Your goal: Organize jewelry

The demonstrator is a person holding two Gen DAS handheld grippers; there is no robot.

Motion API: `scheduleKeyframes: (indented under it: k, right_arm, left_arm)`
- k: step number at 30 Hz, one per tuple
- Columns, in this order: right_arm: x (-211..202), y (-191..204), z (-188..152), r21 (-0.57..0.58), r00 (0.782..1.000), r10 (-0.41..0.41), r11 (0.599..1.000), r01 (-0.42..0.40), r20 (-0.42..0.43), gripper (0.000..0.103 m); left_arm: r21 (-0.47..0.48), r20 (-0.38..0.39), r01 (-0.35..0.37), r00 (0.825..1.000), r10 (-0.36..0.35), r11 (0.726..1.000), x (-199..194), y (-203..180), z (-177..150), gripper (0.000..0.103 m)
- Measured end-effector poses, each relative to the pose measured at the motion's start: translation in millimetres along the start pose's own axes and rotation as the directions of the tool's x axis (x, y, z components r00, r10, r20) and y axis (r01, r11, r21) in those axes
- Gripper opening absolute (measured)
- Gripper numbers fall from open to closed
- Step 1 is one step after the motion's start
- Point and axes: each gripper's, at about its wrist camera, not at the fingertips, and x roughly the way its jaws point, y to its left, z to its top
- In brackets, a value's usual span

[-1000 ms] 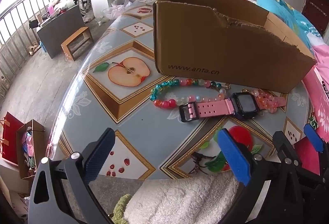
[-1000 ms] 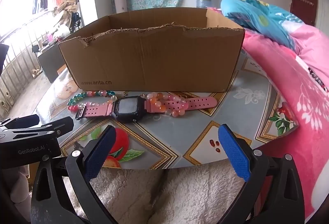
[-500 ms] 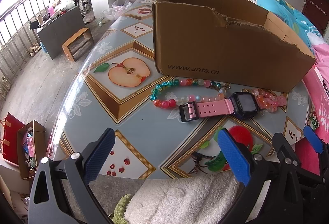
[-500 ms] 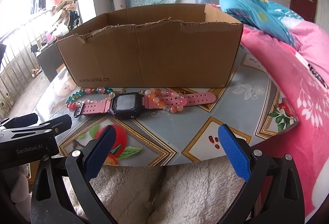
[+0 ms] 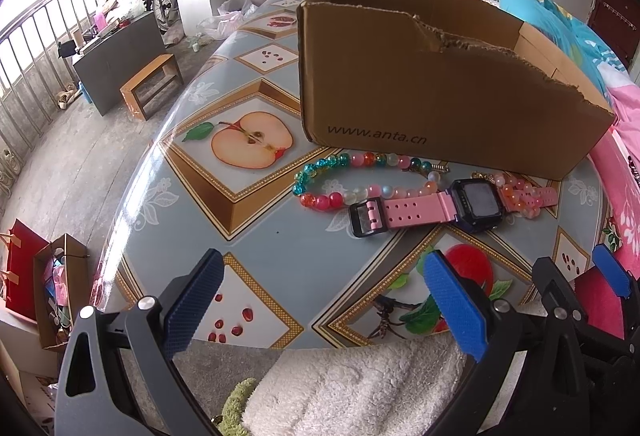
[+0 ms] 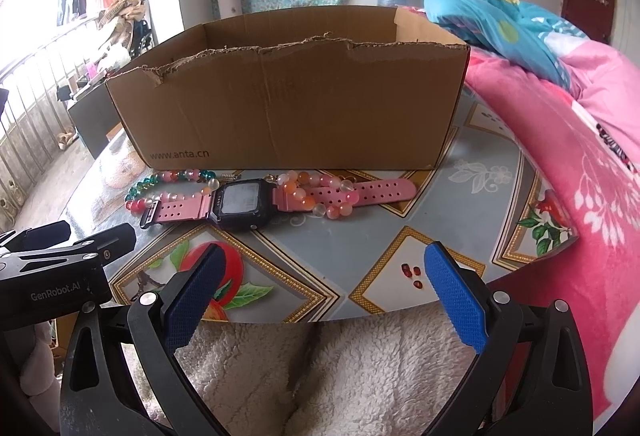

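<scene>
Nothing has gone into the cardboard box (image 6: 288, 104) as far as these views show; its floor is hidden behind the torn front wall, so whether anything lies inside cannot be told. The box stands open-topped on the fruit-patterned table (image 5: 248, 220), with all the visible jewelry lying in front of it.

The pink-strapped digital watch (image 6: 240, 202) lies flat on the table, just in front of the box's printed wall, its strap stretched from 9 o'clock to 3 o'clock in the right wrist view. A multicoloured bead bracelet (image 5: 340, 180) lies looped at the buckle end, touching the strap there and reaching the foot of the box. A second orange-and-pink bead bracelet (image 6: 320, 196) is draped over the perforated half of the strap, at 3 o'clock from the watch face.

The left gripper (image 5: 324, 300) hangs over the near table edge with its blue pads spread wide and nothing between them; the bead bracelet sits at about 12 o'clock from it. The right gripper (image 6: 324, 296) is likewise spread wide and empty, with the watch at roughly 11 o'clock from it.

By this reading the task is at its very start: three pieces wait outside the box, and the overlapping bracelets will probably need lifting off the watch one at a time.
</scene>
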Motion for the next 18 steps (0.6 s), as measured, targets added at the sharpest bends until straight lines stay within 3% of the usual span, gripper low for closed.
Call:
scheduleKeyframes:
  k: [18]
  right_arm:
    - [-1.0, 2.6, 3.9, -0.012, 1.0, -0.007, 1.0, 0.007, 0.006, 0.095]
  left_arm:
    - [-0.002, 0.001, -0.005, 1.0, 0.005, 1.0, 0.8, 2.9, 0.7, 0.098]
